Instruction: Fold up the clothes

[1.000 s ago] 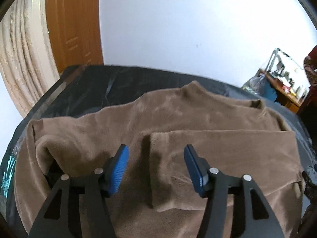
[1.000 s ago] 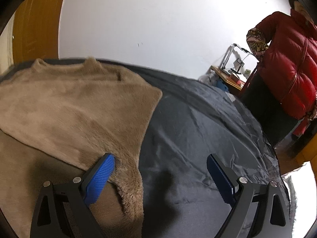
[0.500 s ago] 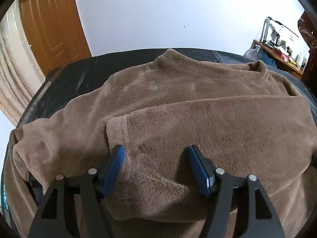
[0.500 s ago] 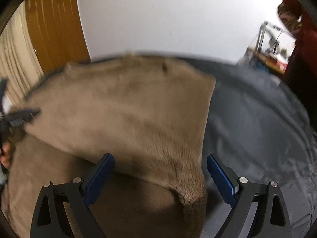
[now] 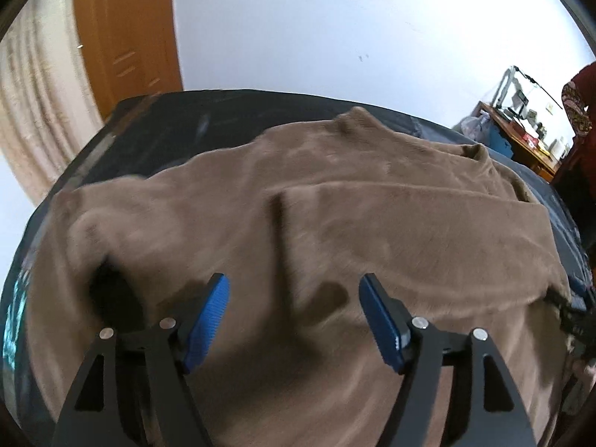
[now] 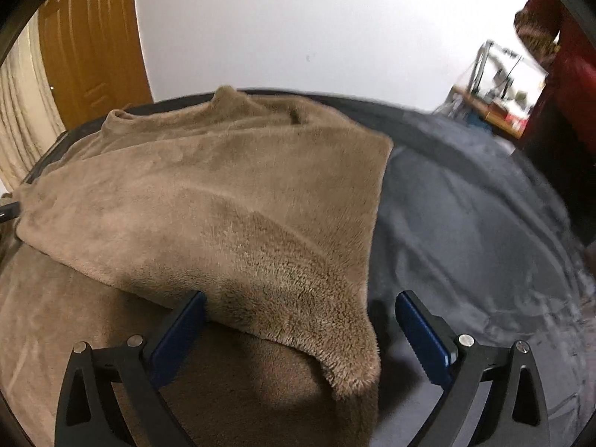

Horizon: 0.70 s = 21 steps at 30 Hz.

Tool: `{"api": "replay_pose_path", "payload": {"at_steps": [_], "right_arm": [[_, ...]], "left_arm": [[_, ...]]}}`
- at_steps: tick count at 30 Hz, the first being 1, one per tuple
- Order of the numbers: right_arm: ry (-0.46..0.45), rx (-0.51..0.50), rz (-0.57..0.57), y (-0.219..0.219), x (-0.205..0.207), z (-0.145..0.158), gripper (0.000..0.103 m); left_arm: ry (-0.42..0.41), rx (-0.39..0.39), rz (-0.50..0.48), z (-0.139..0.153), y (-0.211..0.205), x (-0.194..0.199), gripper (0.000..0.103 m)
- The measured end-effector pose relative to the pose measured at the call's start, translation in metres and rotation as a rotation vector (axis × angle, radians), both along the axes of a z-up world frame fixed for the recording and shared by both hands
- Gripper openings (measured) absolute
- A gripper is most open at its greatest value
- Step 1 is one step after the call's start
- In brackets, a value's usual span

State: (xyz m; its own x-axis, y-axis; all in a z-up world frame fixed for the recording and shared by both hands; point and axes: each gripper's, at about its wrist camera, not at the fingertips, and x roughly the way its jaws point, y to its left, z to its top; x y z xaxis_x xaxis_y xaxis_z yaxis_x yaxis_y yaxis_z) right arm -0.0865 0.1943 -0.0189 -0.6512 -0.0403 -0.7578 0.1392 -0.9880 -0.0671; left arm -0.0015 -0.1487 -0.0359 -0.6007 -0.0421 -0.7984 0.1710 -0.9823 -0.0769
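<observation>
A fuzzy brown sweater point(image 6: 208, 201), one side folded over itself, lay spread on the dark tabletop point(image 6: 465, 231). Both the left hand-held gripper point(image 5: 294, 316) and right hand-held gripper point(image 6: 300, 329) hovered over the sweater, jaws spread, empty.

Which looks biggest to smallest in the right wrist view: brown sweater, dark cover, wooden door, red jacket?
1. brown sweater, fills most of the lower left.
2. dark cover, the bare part beside it.
3. wooden door.
4. red jacket, cut off by the frame edge.
The door and jacket stand farther away, so their real size is unsure.
</observation>
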Motion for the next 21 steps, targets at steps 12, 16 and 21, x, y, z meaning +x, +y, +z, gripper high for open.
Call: {"api": "replay_pose_path", "payload": {"at_steps": [12, 16, 21], "right_arm": [[0.119, -0.173, 0.267, -0.066, 0.073, 0.071, 0.102], [0.099, -0.223, 0.47, -0.128, 0.097, 0.093, 0.102], [0.041, -0.243, 0.705, -0.217, 0.123, 0.096, 0.102]], "left_arm": [[0.026, 0.141, 0.179, 0.008, -0.128, 0.119, 0.078], [0.046, 0.15, 0.245, 0.009, -0.169, 0.15, 0.08], [0.019, 0.193, 0.234, -0.013, -0.194, 0.169, 0.08]]}}
